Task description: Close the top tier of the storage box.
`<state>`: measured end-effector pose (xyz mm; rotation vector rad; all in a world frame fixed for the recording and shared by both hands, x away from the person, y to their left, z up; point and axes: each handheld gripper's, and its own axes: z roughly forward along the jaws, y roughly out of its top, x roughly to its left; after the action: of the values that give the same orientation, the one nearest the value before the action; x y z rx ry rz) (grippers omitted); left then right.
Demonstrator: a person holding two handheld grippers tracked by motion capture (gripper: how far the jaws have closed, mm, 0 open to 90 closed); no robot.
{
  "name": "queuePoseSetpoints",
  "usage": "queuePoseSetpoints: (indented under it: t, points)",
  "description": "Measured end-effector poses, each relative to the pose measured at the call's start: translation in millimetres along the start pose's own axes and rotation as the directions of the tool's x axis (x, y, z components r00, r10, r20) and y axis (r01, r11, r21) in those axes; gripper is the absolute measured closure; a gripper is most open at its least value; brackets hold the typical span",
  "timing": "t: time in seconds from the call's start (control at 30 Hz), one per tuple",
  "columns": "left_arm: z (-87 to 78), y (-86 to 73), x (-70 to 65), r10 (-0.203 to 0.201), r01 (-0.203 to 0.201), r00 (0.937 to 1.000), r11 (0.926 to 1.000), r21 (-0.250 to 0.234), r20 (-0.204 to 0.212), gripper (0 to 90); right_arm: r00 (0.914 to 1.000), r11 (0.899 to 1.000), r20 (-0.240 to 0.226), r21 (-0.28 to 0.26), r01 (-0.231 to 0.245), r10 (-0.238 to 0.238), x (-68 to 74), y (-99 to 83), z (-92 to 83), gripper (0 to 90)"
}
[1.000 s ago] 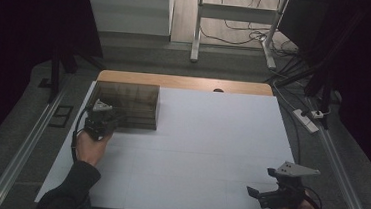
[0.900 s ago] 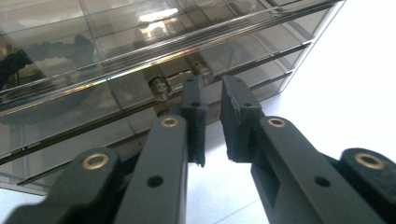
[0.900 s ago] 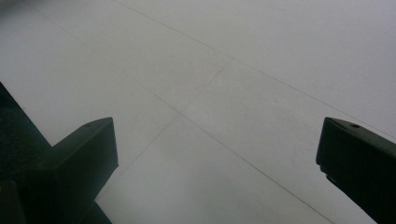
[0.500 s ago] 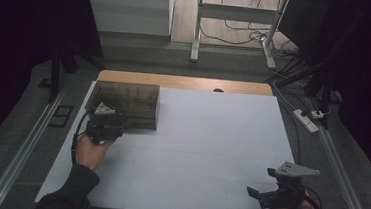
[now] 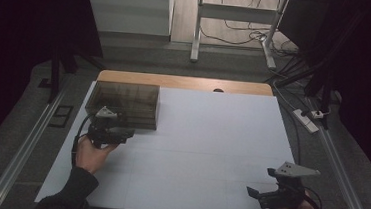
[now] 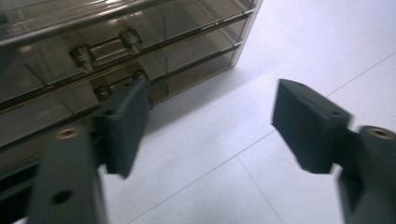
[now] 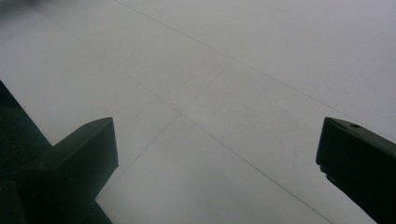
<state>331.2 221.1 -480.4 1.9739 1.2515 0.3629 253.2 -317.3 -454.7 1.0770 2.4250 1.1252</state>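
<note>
A smoky see-through drawer box (image 5: pixel 123 103) stands at the back left of the white table (image 5: pixel 211 136). My left gripper (image 5: pixel 126 133) hovers just before the box's front, held by a hand. In the left gripper view the box (image 6: pixel 187 28) shows stacked drawers with metal knobs (image 6: pixel 81 56). The left gripper (image 6: pixel 210 121) is open, its left jaw close in front of a lower knob, with nothing between the jaws. My right gripper (image 5: pixel 253 192) is at the front right, low over bare table. In its own view the right gripper (image 7: pixel 217 154) is wide open and holds nothing.
A wooden strip (image 5: pixel 185 82) runs along the table's far edge. A power strip (image 5: pixel 306 120) and cables lie on the floor to the right. Metal rails flank both sides. A frame leg (image 5: pixel 197 30) stands beyond the table.
My left gripper has shifted a little to the right along the box's front. The right gripper has barely moved.
</note>
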Motion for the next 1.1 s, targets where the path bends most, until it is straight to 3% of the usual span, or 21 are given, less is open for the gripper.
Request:
queuePoseSetpoints:
  t: [0.3, 0.6, 0.97, 1.1]
  points:
    - [-0.7, 0.4, -8.7, 0.009, -0.009, 0.9987, 0.9999, 0.005, 0.051, 8.0, 1.0000, 1.000, 0.001, -0.001, 0.001, -0.001, 0.2, -0.1, -0.2, 0.0]
    - [-3.6, -1.3, -16.2, 0.035, -0.035, 0.9962, 0.9994, 0.000, 0.080, 0.0, 1.0000, 1.000, 0.001, -0.003, 0.000, 0.000, 0.3, -0.4, -0.8, 0.0]
    - [-11.7, -8.1, -19.7, 0.032, -0.024, 0.9897, 0.9980, -0.059, 0.139, 0.0, 1.0000, 1.000, 0.002, -0.006, 0.006, -0.006, 1.2, -0.4, -0.8, 0.0]
    - [-14.2, -11.5, -21.2, 0.047, -0.037, 0.9871, 0.9973, -0.064, 0.153, 0.0, 1.0000, 1.000, 0.007, -0.008, 0.007, -0.007, 1.4, -0.4, -1.0, 0.0]
